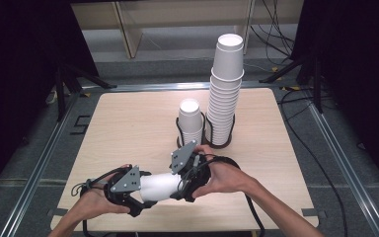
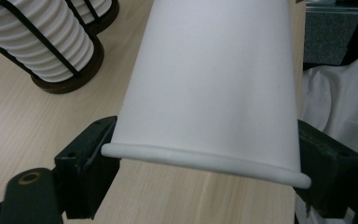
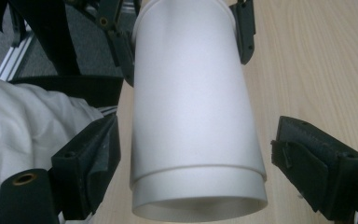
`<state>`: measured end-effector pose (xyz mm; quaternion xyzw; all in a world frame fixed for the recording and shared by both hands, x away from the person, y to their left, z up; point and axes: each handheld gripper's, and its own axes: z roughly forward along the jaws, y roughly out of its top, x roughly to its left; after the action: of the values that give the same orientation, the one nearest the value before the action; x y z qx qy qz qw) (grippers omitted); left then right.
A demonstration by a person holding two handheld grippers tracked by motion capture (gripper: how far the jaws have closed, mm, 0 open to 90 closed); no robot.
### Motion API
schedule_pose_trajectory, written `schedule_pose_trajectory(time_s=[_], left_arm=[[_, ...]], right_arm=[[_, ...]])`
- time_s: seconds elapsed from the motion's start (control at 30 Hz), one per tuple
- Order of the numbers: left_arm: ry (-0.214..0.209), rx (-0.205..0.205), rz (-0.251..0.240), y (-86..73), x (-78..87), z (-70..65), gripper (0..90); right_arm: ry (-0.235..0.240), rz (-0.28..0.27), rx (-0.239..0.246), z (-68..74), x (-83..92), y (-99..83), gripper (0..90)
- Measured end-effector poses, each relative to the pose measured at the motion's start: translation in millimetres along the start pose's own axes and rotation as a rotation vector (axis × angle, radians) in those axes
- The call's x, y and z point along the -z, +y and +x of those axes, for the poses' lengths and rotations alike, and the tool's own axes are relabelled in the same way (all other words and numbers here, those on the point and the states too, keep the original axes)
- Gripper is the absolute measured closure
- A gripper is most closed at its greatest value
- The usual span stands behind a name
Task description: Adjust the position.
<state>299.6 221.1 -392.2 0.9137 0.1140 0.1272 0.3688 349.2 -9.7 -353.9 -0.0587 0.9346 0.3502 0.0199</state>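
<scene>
This looks like a lab or recording studio set up for manipulation trials, not a home or shop. A small light-wood table point(image 1: 128, 123) stands alone on grey carpet point(image 1: 355, 187) inside a frame of aluminium rails point(image 1: 39, 173), with black curtains point(image 1: 24, 59) on both sides. Loose cables point(image 1: 276, 34) trail over the floor past black tripod legs point(image 1: 66, 84), and a bare wooden shelf unit point(image 1: 128, 29) stands behind.
</scene>
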Motion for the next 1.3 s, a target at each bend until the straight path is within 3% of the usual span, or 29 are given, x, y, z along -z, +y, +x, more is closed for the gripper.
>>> schedule_pose_trajectory(time_s=[0.1, 0.13, 0.17, 0.57, 0.63, 0.77, 0.93, 1.0, 1.07, 1.23, 1.3], left_arm=[[-0.009, -0.006, 0.023, 2.2, 0.3, 0.2, 16.8], [-0.013, -0.006, 0.024, 3.0, -0.1, 0.2, 16.9], [-0.016, -0.005, 0.028, 3.7, -0.4, 0.1, 16.8], [-0.038, -0.022, 0.054, 10.1, -1.3, -0.8, 16.5], [-0.041, -0.019, 0.05, 9.7, -1.9, -1.0, 16.5], [-0.051, -0.018, 0.043, 8.6, -2.7, -1.7, 16.4], [-0.054, -0.013, 0.036, 7.9, -2.4, -2.9, 16.3], [-0.05, -0.015, 0.033, 7.8, -2.5, -3.3, 16.4], [-0.053, -0.012, 0.027, 7.4, -3.1, -2.8, 16.4], [-0.057, -0.009, 0.022, 7.6, -2.6, -2.5, 16.6], [-0.056, -0.003, 0.014, 7.5, -2.5, -2.1, 16.5]], right_arm=[[0.013, 0.032, -0.007, 2.0, -5.7, 1.2, 15.9], [0.013, 0.051, -0.043, 4.9, -7.1, 1.4, 15.9], [0.02, 0.047, 0.005, 1.7, -10.5, 1.9, 16.0], [0.023, 0.131, 0.045, 5.6, -27.9, 8.0, 17.6], [0.021, 0.147, 0.081, 4.4, -31.1, 8.2, 18.2], [0.032, 0.166, 0.067, 6.3, -33.5, 8.7, 19.3], [0.027, 0.161, 0.119, 4.1, -36.2, 7.7, 20.7], [0.031, 0.172, 0.091, 5.9, -36.2, 6.9, 21.7], [0.022, 0.164, 0.118, 4.6, -36.1, 6.7, 22.3], [0.019, 0.181, 0.11, 8.0, -34.7, 6.1, 23.8], [0.003, 0.178, 0.139, 6.2, -35.5, 5.1, 24.5]])
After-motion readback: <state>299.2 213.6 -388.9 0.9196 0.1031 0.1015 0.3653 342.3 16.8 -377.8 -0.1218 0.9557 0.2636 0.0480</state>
